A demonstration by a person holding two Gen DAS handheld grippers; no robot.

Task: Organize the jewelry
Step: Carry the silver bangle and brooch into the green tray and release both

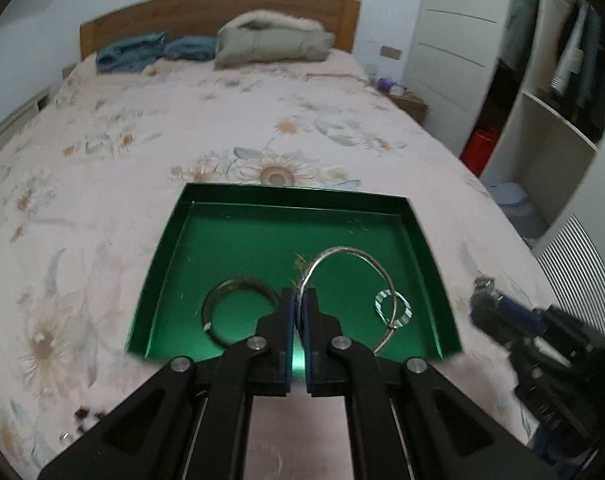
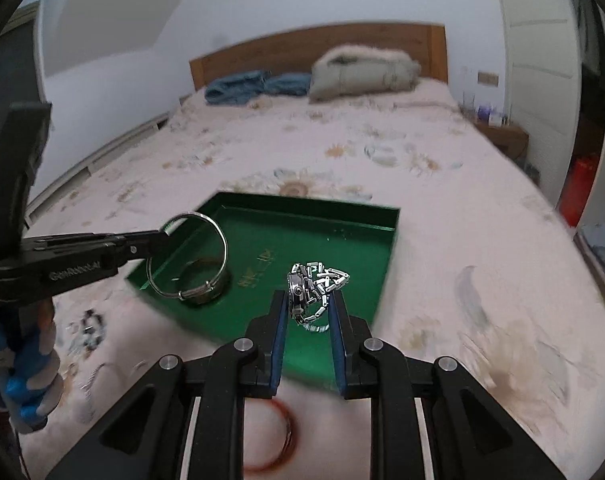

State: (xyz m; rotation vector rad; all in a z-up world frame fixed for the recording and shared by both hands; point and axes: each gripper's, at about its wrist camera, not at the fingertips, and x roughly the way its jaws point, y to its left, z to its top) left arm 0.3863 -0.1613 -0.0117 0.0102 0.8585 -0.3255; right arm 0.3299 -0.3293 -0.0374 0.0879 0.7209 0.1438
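Observation:
A shallow green tray (image 1: 206,240) (image 2: 366,224) lies on the bed. My left gripper (image 1: 301,300) is shut on a thin silver bangle (image 1: 344,251) and holds it above the tray; the bangle also shows in the right wrist view (image 2: 222,236). A dull metal ring bracelet (image 1: 238,285) (image 2: 218,282) lies in the tray. A small striped ring (image 1: 394,307) shows through the bangle. My right gripper (image 2: 308,300) is shut on a silver link watch (image 2: 314,286) above the tray's near edge.
A red bangle (image 2: 280,440) lies on the floral bedsheet (image 1: 102,200) under my right gripper. A dark beaded bracelet (image 2: 90,330) lies to the left of the tray. Pillows and folded clothes are at the headboard. A wardrobe (image 1: 542,120) stands to the right.

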